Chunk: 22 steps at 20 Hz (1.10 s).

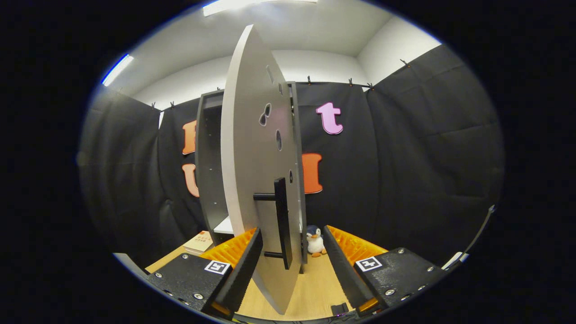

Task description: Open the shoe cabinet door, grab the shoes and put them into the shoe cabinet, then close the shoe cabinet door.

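The shoe cabinet (208, 171) is a tall dark box standing against the booth wall, with a white shelf (223, 226) low inside it. Its pale grey door (249, 157) is swung out toward me and stands nearly edge-on. A black bar handle (282, 220) is fixed to the door's right face. My gripper (292, 230) is open, and the door's lower part and the handle stand between the fingers. The left finger (245, 258) lies close against the door's left face. The right finger (337, 258) is apart from the handle.
A small penguin plush (315, 241) sits on the wooden floor (315, 288) just right of the cabinet's foot. A book (199, 242) lies on the floor to the cabinet's left. Black cloth walls close in behind and on both sides.
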Motion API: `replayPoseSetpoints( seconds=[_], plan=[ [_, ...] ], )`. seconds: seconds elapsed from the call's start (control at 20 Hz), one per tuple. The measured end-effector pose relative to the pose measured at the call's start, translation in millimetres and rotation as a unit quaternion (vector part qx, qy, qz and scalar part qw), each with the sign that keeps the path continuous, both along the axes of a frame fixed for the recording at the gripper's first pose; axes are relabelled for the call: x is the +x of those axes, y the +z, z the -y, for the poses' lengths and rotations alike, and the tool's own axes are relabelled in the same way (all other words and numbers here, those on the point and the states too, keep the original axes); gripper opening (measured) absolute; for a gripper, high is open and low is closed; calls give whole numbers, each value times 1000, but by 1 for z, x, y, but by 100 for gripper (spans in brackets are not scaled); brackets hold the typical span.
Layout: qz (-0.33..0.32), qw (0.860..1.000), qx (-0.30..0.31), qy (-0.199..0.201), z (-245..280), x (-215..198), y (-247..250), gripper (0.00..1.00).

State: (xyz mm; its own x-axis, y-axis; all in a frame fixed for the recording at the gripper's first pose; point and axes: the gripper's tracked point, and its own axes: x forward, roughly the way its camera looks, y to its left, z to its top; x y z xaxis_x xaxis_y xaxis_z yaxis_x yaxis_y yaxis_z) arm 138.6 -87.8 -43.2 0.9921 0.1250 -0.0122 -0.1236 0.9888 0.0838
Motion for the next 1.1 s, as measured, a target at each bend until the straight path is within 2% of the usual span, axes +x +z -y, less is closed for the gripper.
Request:
replayPoseSetpoints(
  seconds=[0.3, 0.75, 1.1],
  plan=[
    [0, 998, 26, 54, -43, 9, -2, 86],
    [18, 994, 4, 107, -105, 32, 3, 88],
    [28, 989, -39, 138, -143, 51, 7, 89]
  ],
)
